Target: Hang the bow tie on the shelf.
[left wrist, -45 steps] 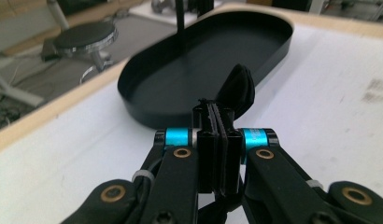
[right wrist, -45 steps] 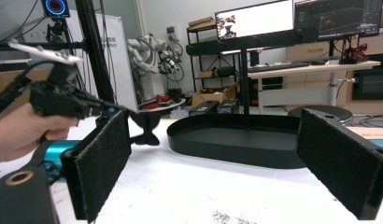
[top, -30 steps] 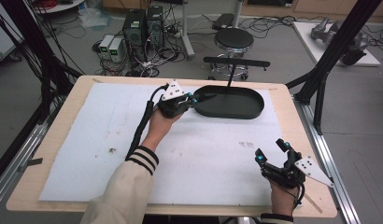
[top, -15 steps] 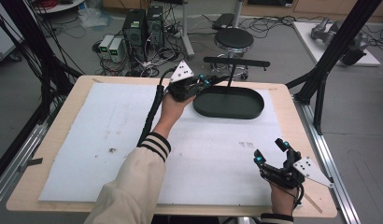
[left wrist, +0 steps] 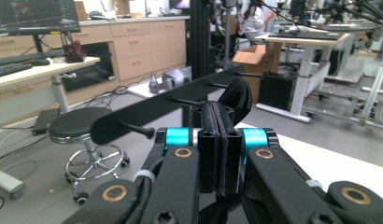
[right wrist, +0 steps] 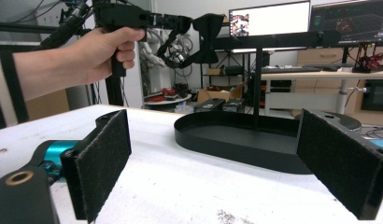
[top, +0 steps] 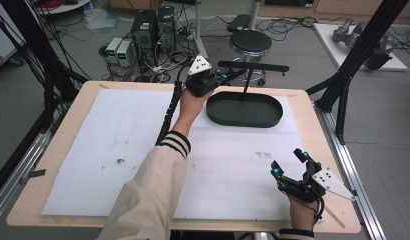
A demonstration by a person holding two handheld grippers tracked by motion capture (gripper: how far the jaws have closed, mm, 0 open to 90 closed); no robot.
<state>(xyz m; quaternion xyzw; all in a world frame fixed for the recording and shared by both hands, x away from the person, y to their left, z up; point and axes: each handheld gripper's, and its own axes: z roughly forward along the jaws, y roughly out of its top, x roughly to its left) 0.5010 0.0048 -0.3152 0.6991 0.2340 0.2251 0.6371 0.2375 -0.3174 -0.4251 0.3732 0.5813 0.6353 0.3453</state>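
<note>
A black stand has an oval base tray (top: 215,114), an upright post (top: 247,84) and a horizontal bar with pegs (top: 253,66) (left wrist: 166,109) (right wrist: 273,41). My left gripper (top: 227,75) (left wrist: 221,140) is held high at the bar's left end, jaws shut on a black bow tie (left wrist: 237,95) (right wrist: 207,29). The bow tie's strap (right wrist: 179,52) dangles below it. One peg (left wrist: 136,129) points out just left of the jaws. At the table's front right, my right gripper (top: 288,162) (right wrist: 213,158) rests low and open, its pads (right wrist: 103,158) facing the base tray.
A white mat (top: 118,145) covers the wooden table (top: 313,120). Behind the table stand a round stool (top: 249,42) and computer boxes with cables (top: 153,25). A black frame leg (top: 353,65) rises at the right, close to the table's far corner.
My left gripper has risen from the tray's left rim and moved back and right, up to the bar, carrying the bow tie. The right gripper has stayed put.
</note>
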